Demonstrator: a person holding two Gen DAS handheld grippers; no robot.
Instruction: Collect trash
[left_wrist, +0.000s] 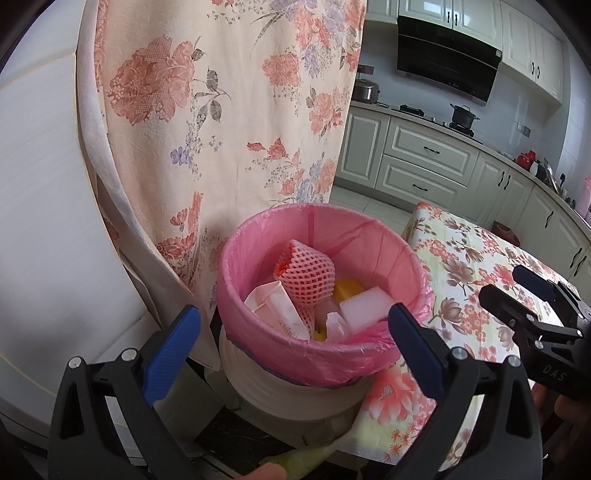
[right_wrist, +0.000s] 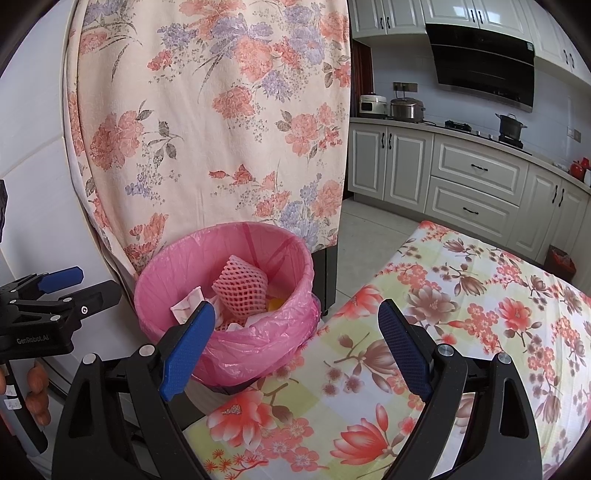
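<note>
A table (right_wrist: 461, 295) draped in a pale cloth (right_wrist: 369, 369) printed with red and brown flowers stood beside a white bin (left_wrist: 295, 398) lined with a pink bag (left_wrist: 258, 343), the cloth's surface carrying nothing visible, while the bin's base was hidden from both cameras.

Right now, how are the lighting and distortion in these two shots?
Left wrist view: bright daylight, strong fisheye bending of the cabinets, dark corners; bin sharp. Right wrist view: same bending, tablecloth evenly lit, no glare.
</note>
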